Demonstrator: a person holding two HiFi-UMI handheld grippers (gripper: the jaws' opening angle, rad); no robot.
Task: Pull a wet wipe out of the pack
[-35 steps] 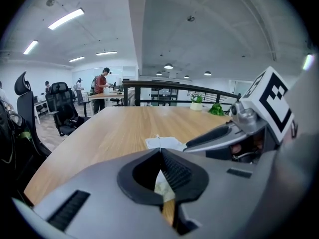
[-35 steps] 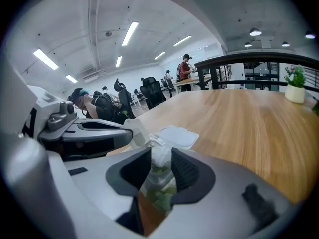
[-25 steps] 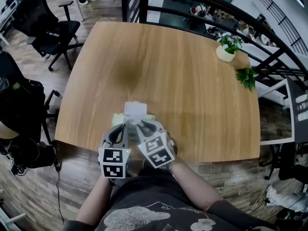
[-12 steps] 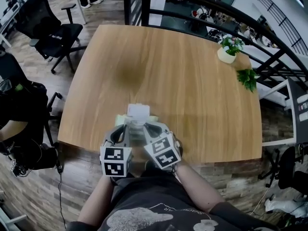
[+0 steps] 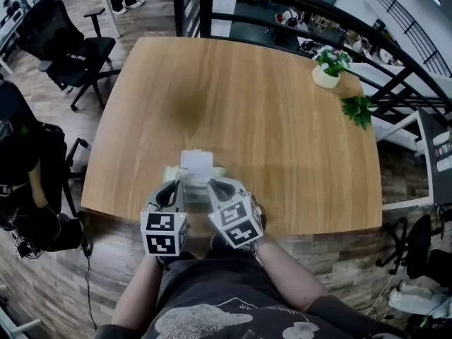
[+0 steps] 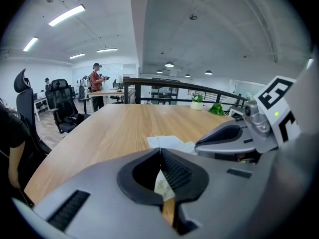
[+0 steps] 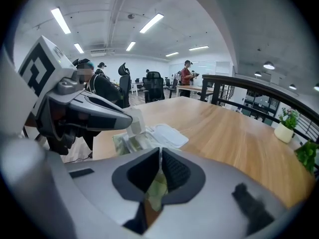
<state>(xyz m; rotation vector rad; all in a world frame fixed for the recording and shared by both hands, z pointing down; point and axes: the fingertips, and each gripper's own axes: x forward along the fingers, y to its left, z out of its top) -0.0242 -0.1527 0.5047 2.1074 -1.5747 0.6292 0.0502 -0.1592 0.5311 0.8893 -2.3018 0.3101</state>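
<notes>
The green wet-wipe pack [image 5: 171, 172] lies near the wooden table's front edge, its white lid [image 5: 196, 160] flipped open towards the far side. My left gripper [image 5: 178, 184] is over the pack's left half with its jaws shut. In the right gripper view a white wet wipe [image 7: 135, 124] stands up from the pack [image 7: 127, 143], pinched at the left gripper's tip [image 7: 128, 117]. My right gripper [image 5: 212, 183] sits beside it over the pack's near right part, jaws shut [image 7: 160, 151] with nothing seen between them. The lid [image 6: 164, 141] shows just past the left jaws' tip [image 6: 159, 149].
A small potted plant [image 5: 328, 73] and a green sprig [image 5: 359, 110] are at the table's far right corner. A black railing [image 5: 282, 6] runs behind the table. Office chairs [image 5: 70, 44] stand to the left. The table's front edge [image 5: 296, 228] is just under the grippers.
Both grippers and the pack stay where they were. Only the head view has shifted slightly.
</notes>
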